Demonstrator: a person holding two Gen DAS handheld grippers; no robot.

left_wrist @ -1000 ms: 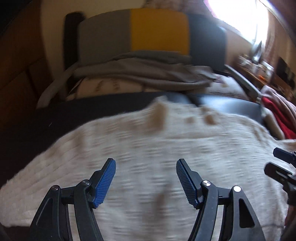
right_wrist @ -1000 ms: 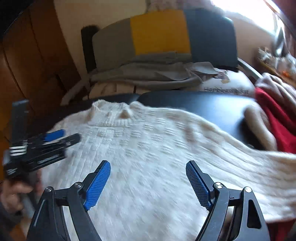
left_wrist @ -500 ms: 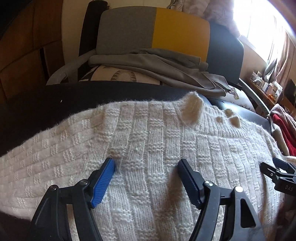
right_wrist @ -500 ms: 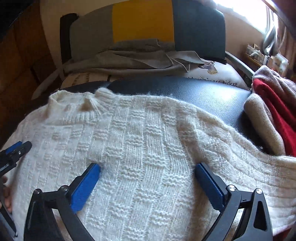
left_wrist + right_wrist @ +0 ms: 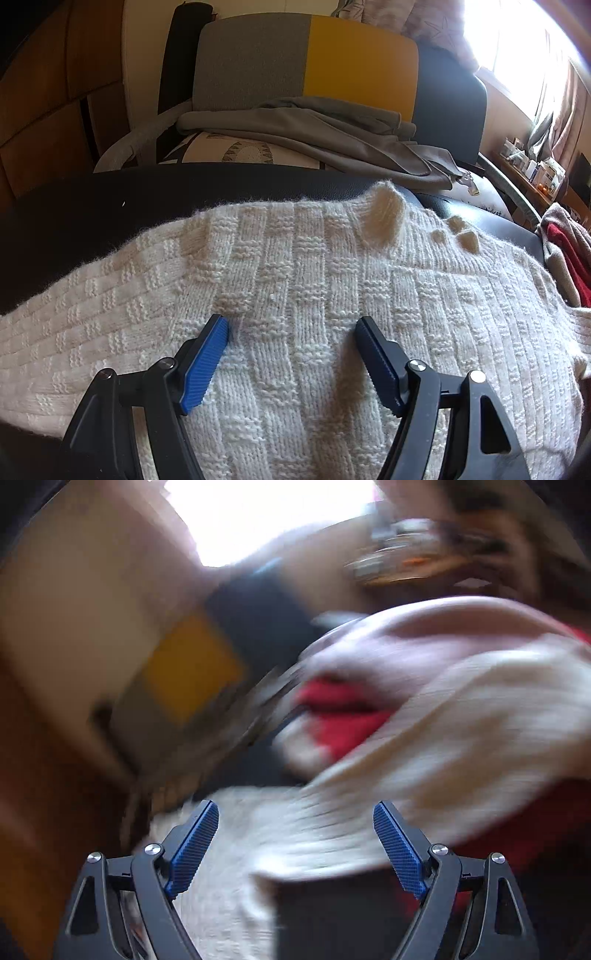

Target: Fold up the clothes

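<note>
A cream knit sweater (image 5: pixel 314 295) lies spread flat on a black padded surface (image 5: pixel 92 206). My left gripper (image 5: pixel 291 354) is open, its blue pads resting low on the sweater's middle with nothing between them. The right wrist view is heavily blurred. My right gripper (image 5: pixel 295 843) is open and tilted over the sweater's cream sleeve (image 5: pixel 424 760), which runs up to the right. Nothing is held in it.
A grey, yellow and dark chair back (image 5: pixel 306 62) stands behind the surface with grey clothing (image 5: pixel 325 136) draped over a patterned cushion. A pile of red and beige clothes (image 5: pixel 569 258) lies at the right; it also shows in the right wrist view (image 5: pixel 343 716). A cluttered shelf sits by the window.
My right gripper has swung quickly to the right, off the sweater's body and toward its sleeve and the red clothes. My left gripper has stayed on the sweater.
</note>
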